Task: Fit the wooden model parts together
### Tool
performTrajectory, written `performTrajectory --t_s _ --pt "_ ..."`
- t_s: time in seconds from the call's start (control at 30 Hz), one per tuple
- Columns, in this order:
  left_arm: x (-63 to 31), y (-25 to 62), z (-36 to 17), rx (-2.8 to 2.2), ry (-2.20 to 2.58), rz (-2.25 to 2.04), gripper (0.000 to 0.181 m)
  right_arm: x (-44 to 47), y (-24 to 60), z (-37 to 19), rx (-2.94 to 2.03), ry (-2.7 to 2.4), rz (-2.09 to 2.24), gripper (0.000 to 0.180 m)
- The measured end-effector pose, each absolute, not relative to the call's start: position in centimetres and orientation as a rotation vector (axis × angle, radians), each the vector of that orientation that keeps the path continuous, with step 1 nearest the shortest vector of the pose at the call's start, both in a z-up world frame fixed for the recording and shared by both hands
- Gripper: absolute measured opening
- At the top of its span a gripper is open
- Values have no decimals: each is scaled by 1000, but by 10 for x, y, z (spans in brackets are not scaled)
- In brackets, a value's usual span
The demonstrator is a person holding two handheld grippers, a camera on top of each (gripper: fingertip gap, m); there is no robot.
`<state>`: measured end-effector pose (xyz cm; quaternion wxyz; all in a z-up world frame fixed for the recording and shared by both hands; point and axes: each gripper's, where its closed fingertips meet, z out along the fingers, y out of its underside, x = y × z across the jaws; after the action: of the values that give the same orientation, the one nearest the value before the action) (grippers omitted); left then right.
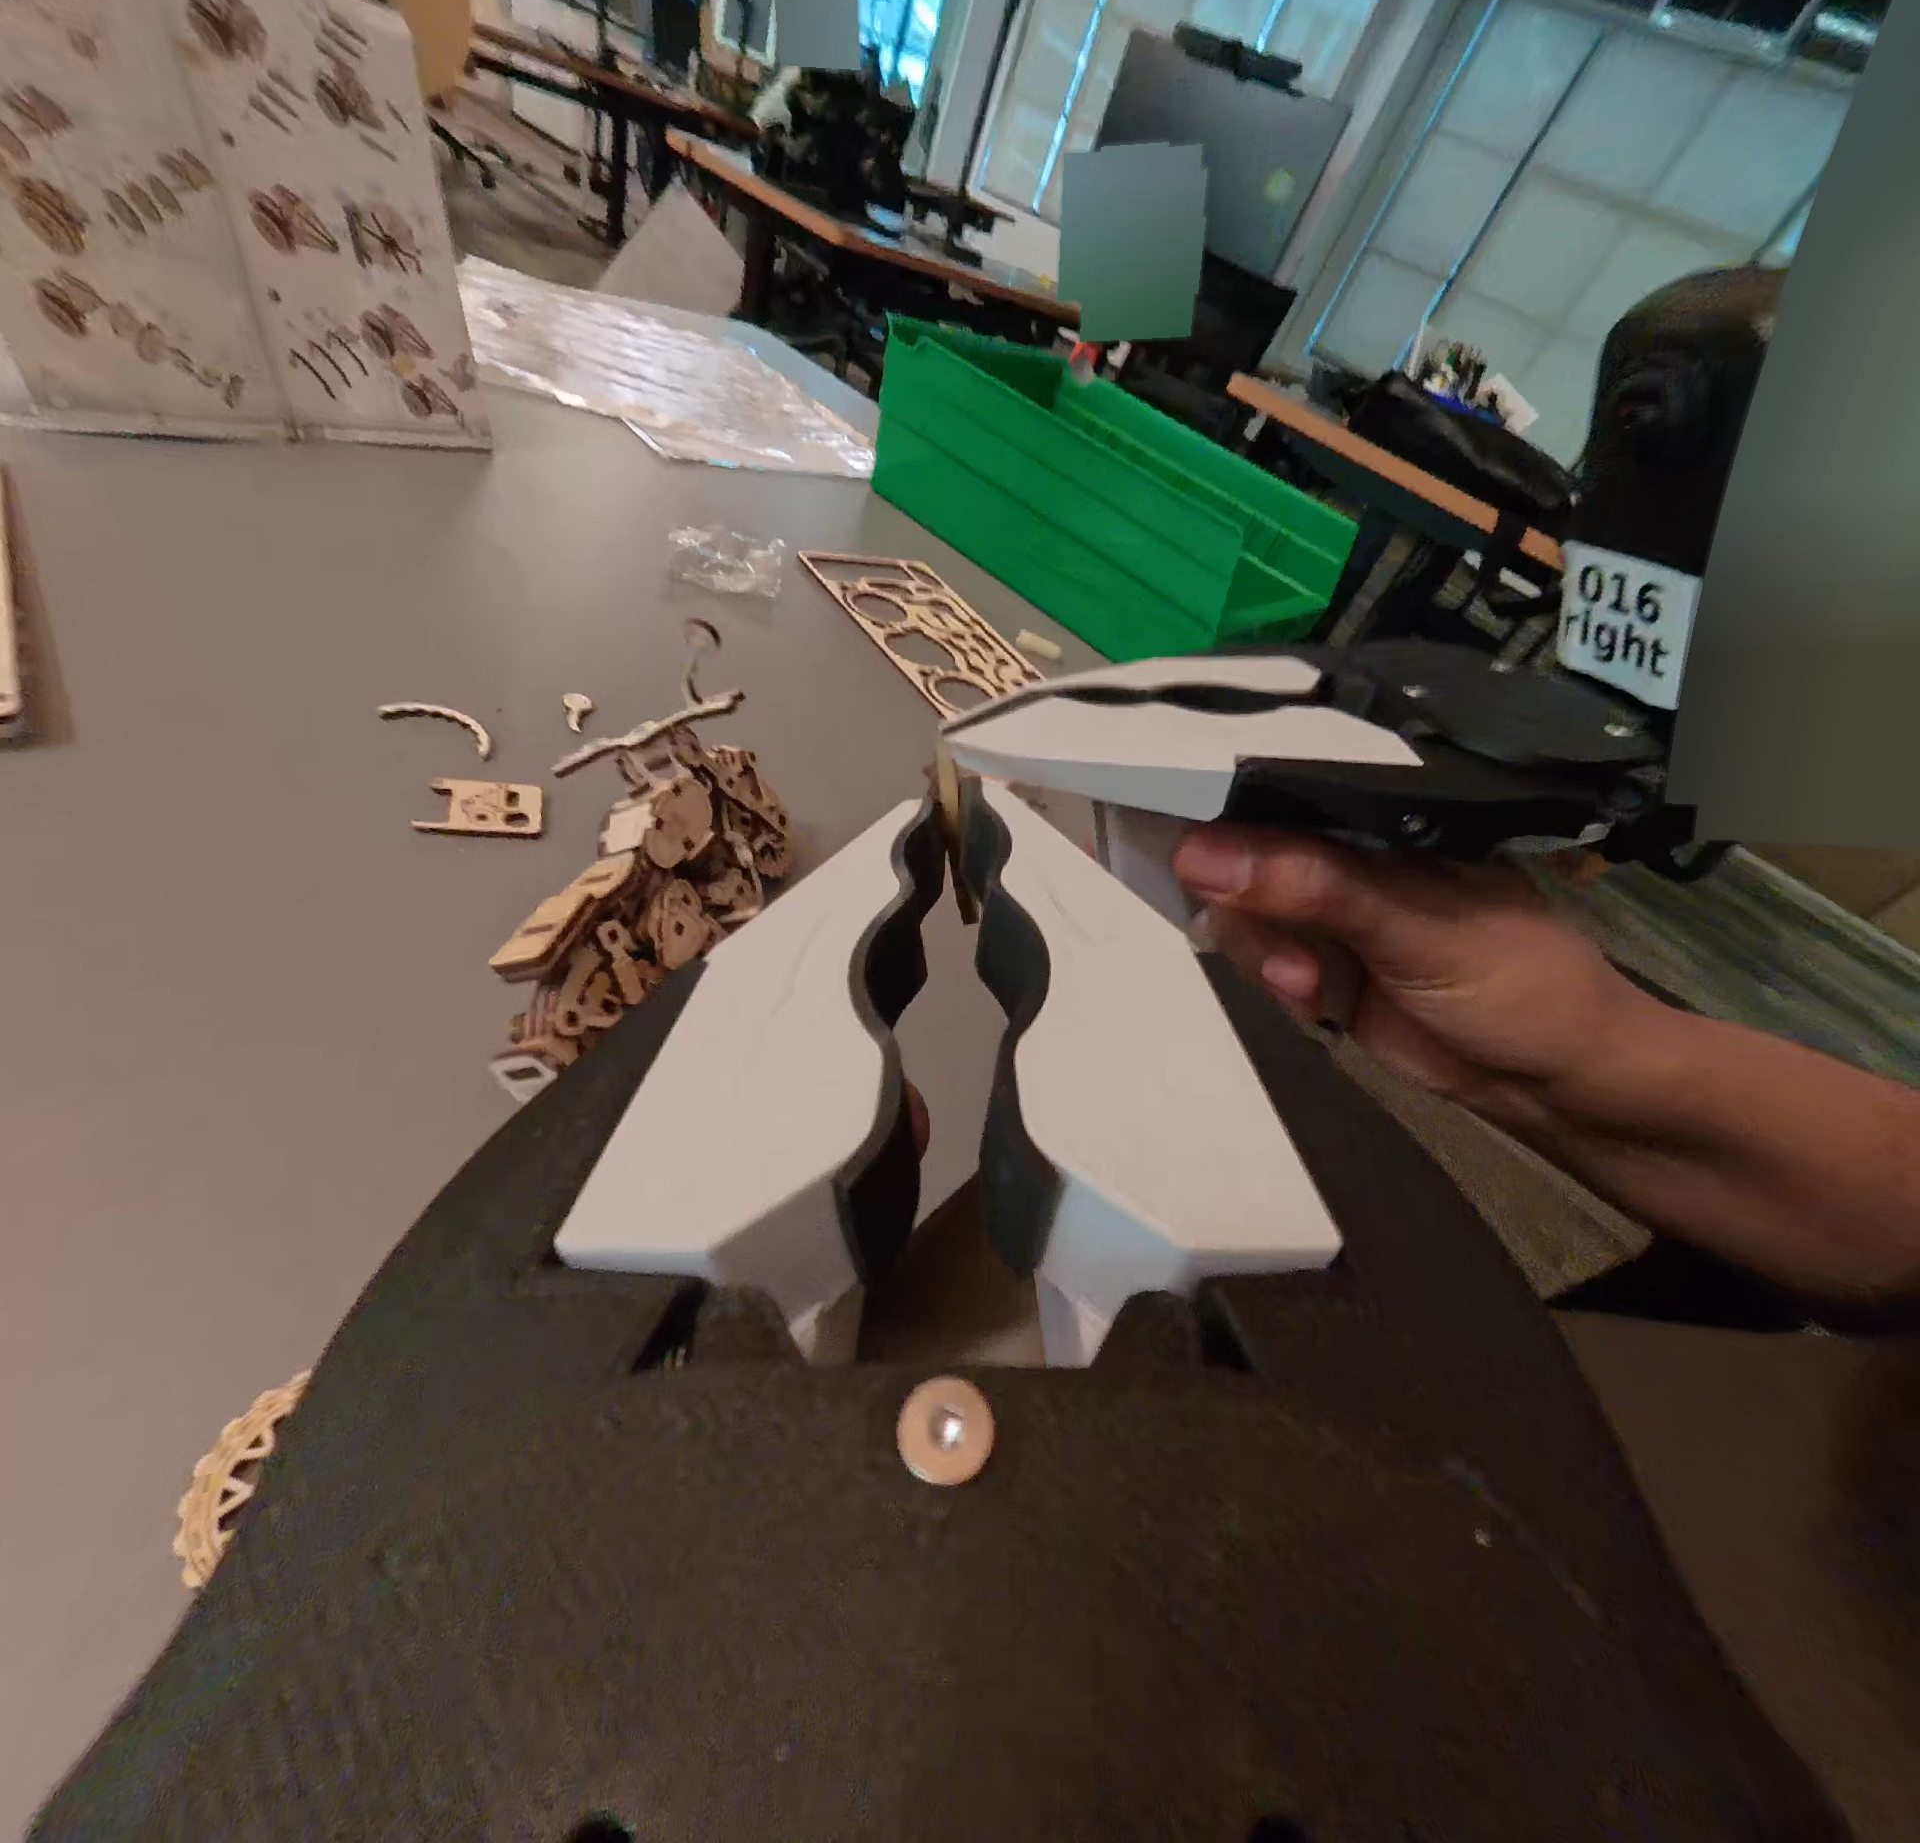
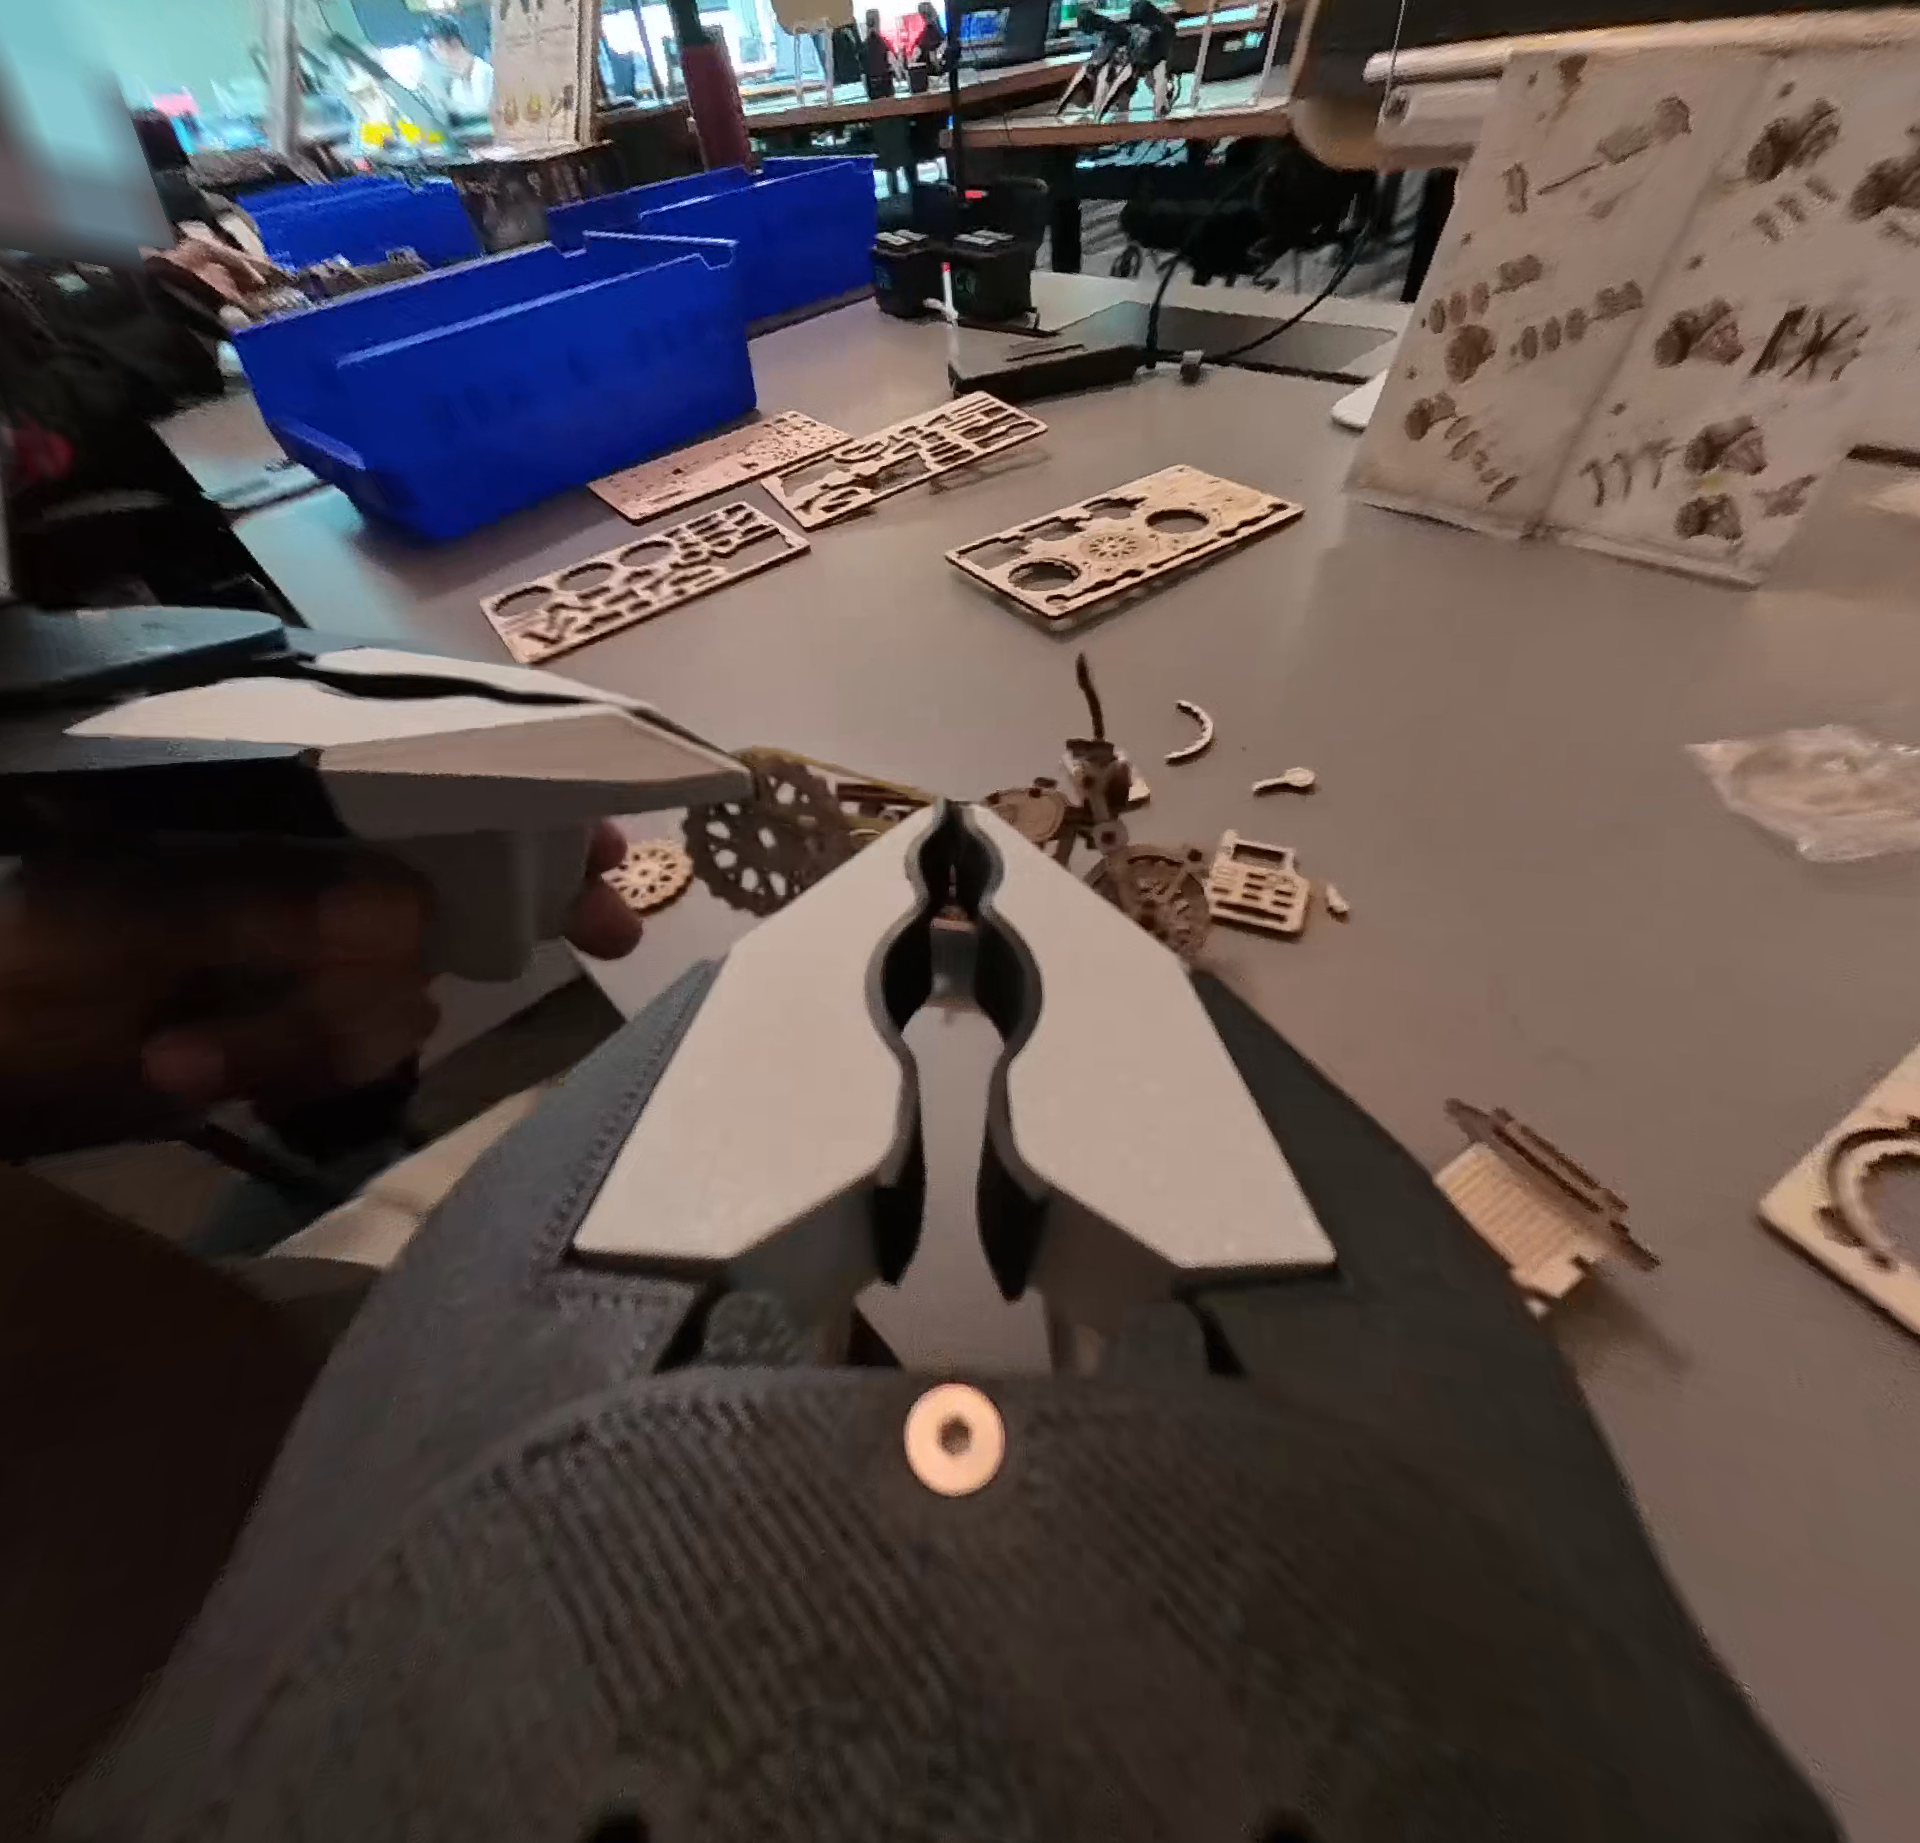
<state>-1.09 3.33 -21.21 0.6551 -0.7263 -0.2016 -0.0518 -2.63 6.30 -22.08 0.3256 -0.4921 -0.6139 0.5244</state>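
Left gripper (image 1: 951, 806): fingers closed on a thin wooden gear (image 1: 958, 837), seen edge-on between the tips; in the right wrist view the same gear (image 2: 769, 837) shows as a spoked, toothed disc at that gripper's tips (image 2: 743, 770).

Right gripper (image 2: 948, 819): fingers almost together at the tips; something small and dark sits in the gap, but what it is cannot be told. In the left wrist view this gripper (image 1: 951, 733) comes in from the right, its tips just above the gear's top edge; contact cannot be told. A hand (image 1: 1382, 962) holds its grip.

Table (image 1: 260, 650), grey:
- Pile of wooden parts (image 1: 655, 879), just left of the left fingers.
- Loose pieces beyond the pile: curved strip (image 1: 442, 718), small slotted plate (image 1: 483, 806).
- Punched-out sheet (image 1: 925, 630), beside a green bin (image 1: 1091, 515).
- Clear plastic bag (image 1: 727, 557), near the sheet.
- Instruction sheet (image 1: 208, 193), standing upright at the far left.
- Second gear (image 1: 223, 1471), partly hidden by the left gripper's body.

Right wrist view adds:
- Four more part sheets (image 2: 1127, 546), lying flat.
- Blue bins (image 2: 499, 380), behind the sheets.
- Small gear (image 2: 649, 874), on the table below the left gripper.
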Motion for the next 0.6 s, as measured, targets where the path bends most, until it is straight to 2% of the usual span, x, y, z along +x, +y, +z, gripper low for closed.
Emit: performTrajectory --t_s 0.4,0.5,0.6 --pt "-40 16 -198 -1454 -628 -166 4 -21 24 -229 -1445 -1618 1696 0" --pt "-67 -6 -183 -1365 -682 -70 3 -16 9 -260 -1524 -1689 1686 0" --pt "-75 -11 -190 -1339 -732 -129 3 -21 13 -243 -1520 -1608 1772 0"
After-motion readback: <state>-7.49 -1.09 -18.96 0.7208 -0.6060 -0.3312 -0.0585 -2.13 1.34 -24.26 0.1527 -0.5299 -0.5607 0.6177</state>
